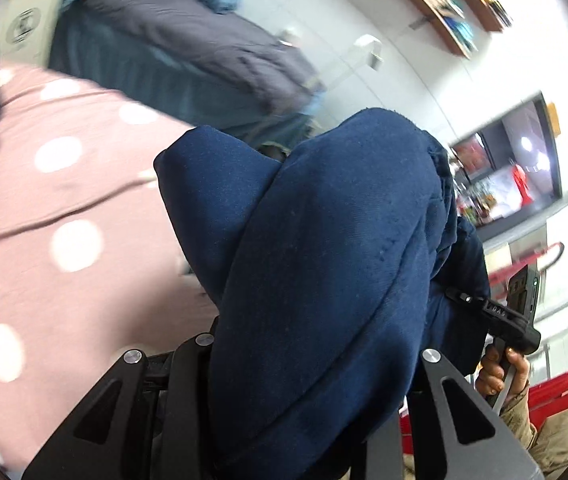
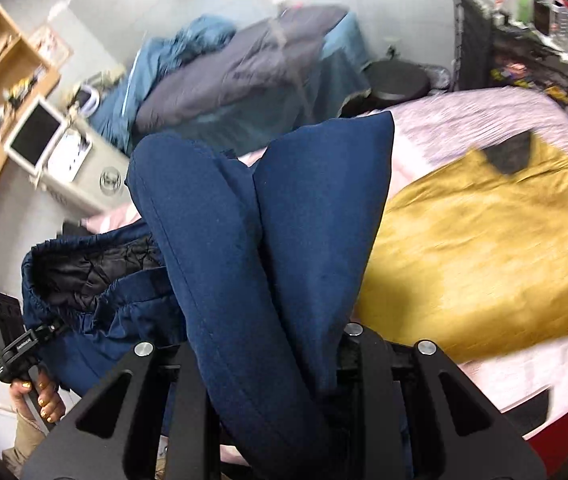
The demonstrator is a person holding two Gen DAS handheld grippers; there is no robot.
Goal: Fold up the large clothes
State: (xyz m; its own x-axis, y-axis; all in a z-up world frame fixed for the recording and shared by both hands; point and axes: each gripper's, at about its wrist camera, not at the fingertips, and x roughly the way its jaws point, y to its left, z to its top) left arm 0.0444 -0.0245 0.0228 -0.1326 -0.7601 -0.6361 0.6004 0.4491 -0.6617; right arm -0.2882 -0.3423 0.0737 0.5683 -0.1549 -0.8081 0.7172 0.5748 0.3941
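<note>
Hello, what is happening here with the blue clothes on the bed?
A person holds a gripper in each hand. The left gripper and the right gripper each pinch the navy blue garment, raised above the pink bed cover. A mustard yellow garment lies on the bed, unfolded.

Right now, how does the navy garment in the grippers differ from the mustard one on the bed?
The navy garment is lifted and bunched, pinched in both the left gripper and the right gripper; the mustard garment lies spread flat on the pink bed cover, untouched. The navy one shows a black quilted lining; the mustard one shows a dark collar patch. Both are large clothes.
</note>
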